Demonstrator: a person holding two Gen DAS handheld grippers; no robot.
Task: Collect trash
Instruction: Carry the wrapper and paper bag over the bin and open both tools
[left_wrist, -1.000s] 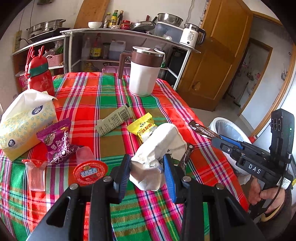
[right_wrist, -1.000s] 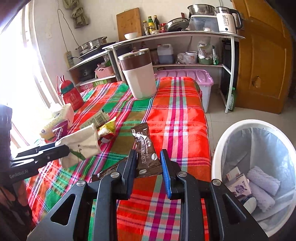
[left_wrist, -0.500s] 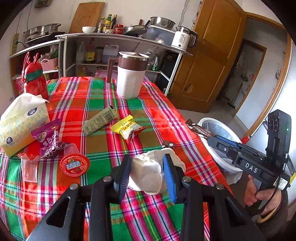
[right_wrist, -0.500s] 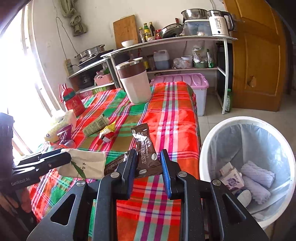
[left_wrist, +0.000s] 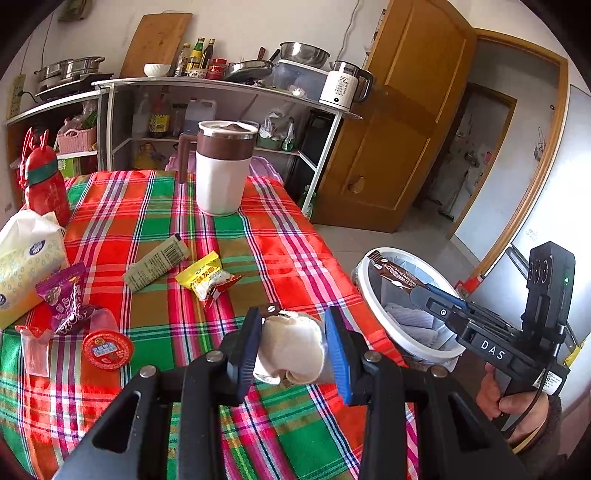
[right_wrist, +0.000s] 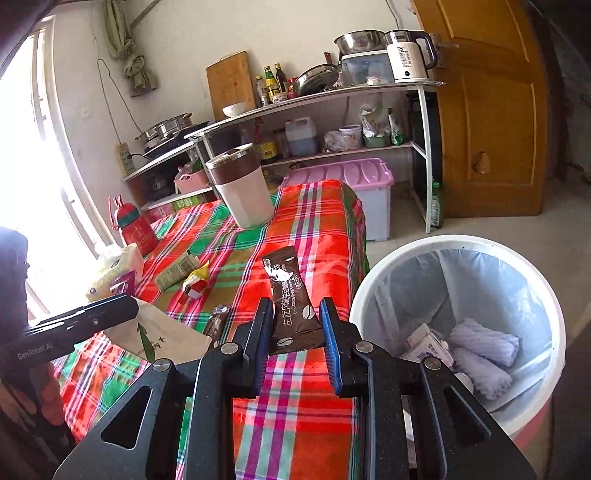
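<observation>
1. Left tongs (left_wrist: 291, 347) are clenched on a crumpled white packet (left_wrist: 291, 350), held above the bench (left_wrist: 155, 221) near its edge.
2. Right tongs (right_wrist: 295, 332) grasp a brown coffee sachet (right_wrist: 291, 306), which stands upright between them.
3. The sachet is beside the white bin (right_wrist: 458, 245), over its rim in the left view.

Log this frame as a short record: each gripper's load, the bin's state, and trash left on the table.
left gripper: shut on white paper bag
right gripper: shut on brown coffee sachet
trash bin: on floor beside table, lined, already holding trash
left on tablecloth: yellow snack wrapper, green-grey packet, purple wrapper, red-lidded jelly cup
</observation>
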